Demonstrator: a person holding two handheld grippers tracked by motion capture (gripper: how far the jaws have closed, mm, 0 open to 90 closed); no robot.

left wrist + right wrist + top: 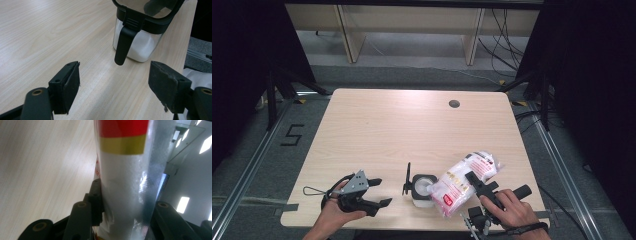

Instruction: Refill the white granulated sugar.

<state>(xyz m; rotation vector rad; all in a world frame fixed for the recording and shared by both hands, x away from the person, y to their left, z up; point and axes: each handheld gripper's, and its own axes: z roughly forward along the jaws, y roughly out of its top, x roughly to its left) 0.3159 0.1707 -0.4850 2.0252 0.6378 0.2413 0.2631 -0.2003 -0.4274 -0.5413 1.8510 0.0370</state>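
Bag of white powder sits clamped in the right gripper, tipped over the open jar near the table's front edge. Keep its mouth right above the opening and tilt slowly, I'd say. Left gripper waits beside the jar, jaws wide, holding nothing; it could steady the jar.

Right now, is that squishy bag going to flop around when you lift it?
Probably yes: the plastic bag dents where the right gripper squeezes it, so it looks soft. Its shiny film may be slippery. Tilted toward the open jar, its contents would likely shift.
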